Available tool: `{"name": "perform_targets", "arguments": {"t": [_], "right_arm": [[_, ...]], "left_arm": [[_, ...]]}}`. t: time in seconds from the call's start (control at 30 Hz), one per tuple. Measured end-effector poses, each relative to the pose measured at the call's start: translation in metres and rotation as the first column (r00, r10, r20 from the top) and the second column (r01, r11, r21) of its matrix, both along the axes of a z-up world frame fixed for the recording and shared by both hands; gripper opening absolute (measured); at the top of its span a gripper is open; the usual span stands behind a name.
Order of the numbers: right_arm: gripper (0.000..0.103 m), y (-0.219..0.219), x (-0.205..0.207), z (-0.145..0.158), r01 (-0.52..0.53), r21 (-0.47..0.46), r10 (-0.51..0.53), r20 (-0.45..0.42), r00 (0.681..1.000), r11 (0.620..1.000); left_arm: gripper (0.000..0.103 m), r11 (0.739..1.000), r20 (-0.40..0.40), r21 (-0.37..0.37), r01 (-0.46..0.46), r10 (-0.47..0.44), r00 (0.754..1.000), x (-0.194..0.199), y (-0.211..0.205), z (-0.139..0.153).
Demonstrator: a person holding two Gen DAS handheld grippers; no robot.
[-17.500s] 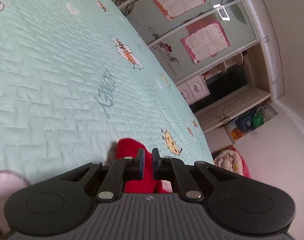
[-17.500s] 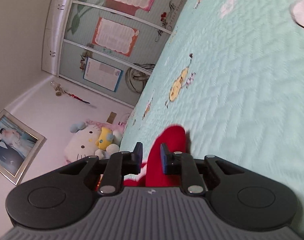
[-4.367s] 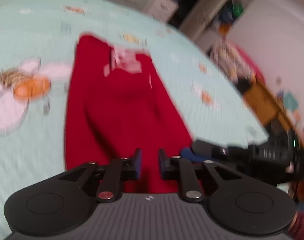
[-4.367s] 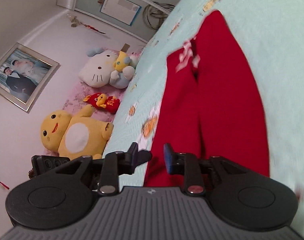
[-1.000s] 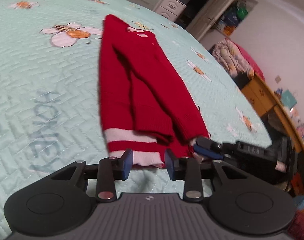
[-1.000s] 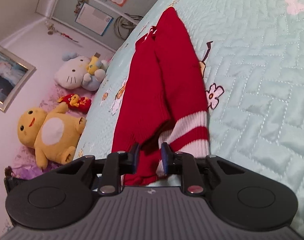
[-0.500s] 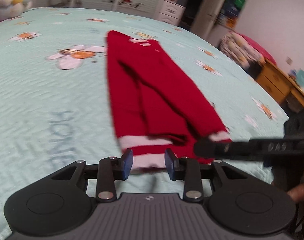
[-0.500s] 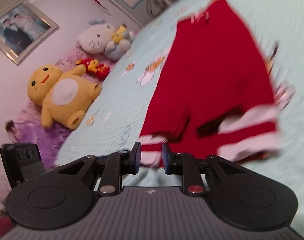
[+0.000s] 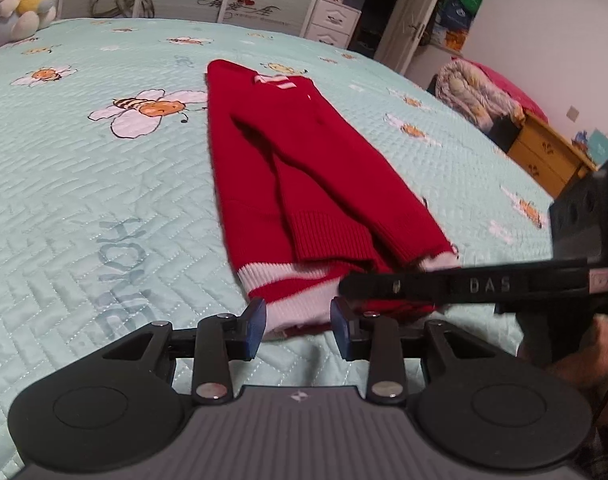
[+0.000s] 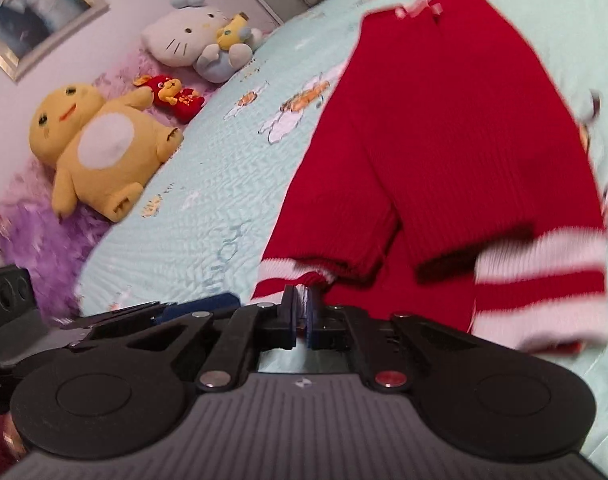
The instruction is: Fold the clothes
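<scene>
The right claw [image 10: 302, 312] has just pinched the sweater [image 9: 304, 184] hem, the left claw [image 9: 296, 322] waits open, so folding can start

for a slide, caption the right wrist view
Right gripper shut on the striped hem of a red sweater on the bed.

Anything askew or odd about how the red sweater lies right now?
Only the hem. The red sweater lies lengthwise, sleeves folded in, but its striped hem by the right gripper is lifted and bunched. The left gripper is open.
</scene>
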State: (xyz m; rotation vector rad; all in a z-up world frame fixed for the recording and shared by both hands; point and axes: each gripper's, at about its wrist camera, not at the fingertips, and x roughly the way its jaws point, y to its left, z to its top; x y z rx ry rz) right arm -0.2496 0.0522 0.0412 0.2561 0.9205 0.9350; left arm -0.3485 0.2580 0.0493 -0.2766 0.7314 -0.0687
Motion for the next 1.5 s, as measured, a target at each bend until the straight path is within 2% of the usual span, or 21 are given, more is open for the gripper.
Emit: {"name": "perform_targets", "arguments": {"t": [0.1,0.23,0.37,0.47,0.57,0.7,0.8,0.93,1.03,1.13,1.2,1.3,1.4,1.5], "right_arm": [[0.003,0.001,0.003,-0.001,-0.032,-0.046,0.035,0.056,0.998,0.998],[0.003,0.003,-0.010,-0.007,-0.089,-0.095,0.106,0.183,0.977,0.991],[0.004,-0.013,0.001,-0.015,-0.059,0.007,0.058,0.072,0.996,0.998],[0.006,-0.021,0.003,-0.016,-0.055,0.036,0.054,0.039,0.998,0.998],[0.019,-0.030,0.002,-0.013,-0.048,0.069,0.047,0.007,0.999,0.996],[0.022,-0.044,-0.001,-0.004,-0.030,0.094,0.030,-0.006,1.000,0.995],[0.022,-0.061,0.001,0.008,0.008,0.092,-0.010,0.029,1.000,0.996],[0.022,-0.084,0.005,0.018,0.055,0.082,-0.060,0.063,0.996,0.995],[0.022,-0.086,0.010,0.011,0.078,0.033,-0.079,0.056,0.995,0.996],[0.019,-0.074,0.017,-0.012,0.086,-0.024,-0.086,0.016,0.996,0.996],[0.019,-0.074,0.018,-0.014,0.094,-0.003,-0.094,0.008,0.996,0.996],[0.022,-0.081,0.023,-0.008,0.081,0.030,-0.080,-0.022,0.997,0.996],[0.022,-0.093,0.030,0.005,0.054,0.103,-0.050,-0.043,0.998,0.993],[0.022,-0.105,0.044,0.016,0.051,0.205,-0.040,-0.059,0.997,0.977]], "left_arm": [[0.037,1.000,-0.008,0.014,0.000,0.000,1.000,0.001,-0.002,-0.002],[0.037,0.999,-0.005,0.047,0.007,-0.006,1.000,0.002,-0.005,-0.001],[0.037,0.997,-0.007,0.078,0.019,-0.018,1.000,0.007,-0.010,-0.001],[0.037,0.996,-0.011,0.092,0.019,-0.018,1.000,0.012,-0.011,-0.001],[0.037,0.995,-0.011,0.099,0.021,-0.020,1.000,0.016,-0.013,0.000],[0.038,0.991,-0.016,0.126,0.046,-0.044,0.999,0.018,-0.019,0.000],[0.039,0.989,-0.028,0.139,0.051,-0.047,0.998,0.018,-0.022,-0.001],[0.039,0.988,0.004,0.141,0.059,-0.061,0.998,0.016,-0.027,0.007],[0.040,0.979,-0.020,0.180,0.093,-0.091,0.996,0.025,-0.035,0.000],[0.044,0.970,-0.048,0.215,0.115,-0.107,0.993,0.034,-0.041,-0.009],[0.044,0.967,-0.046,0.224,0.118,-0.110,0.993,0.035,-0.042,-0.009],[0.044,0.977,-0.052,0.171,0.128,-0.121,0.991,0.034,-0.033,-0.003],[0.044,0.993,-0.018,0.040,0.115,-0.115,0.993,0.031,-0.014,0.010],[0.044,0.990,0.035,-0.112,0.090,-0.087,0.996,0.036,0.006,0.024]]}}
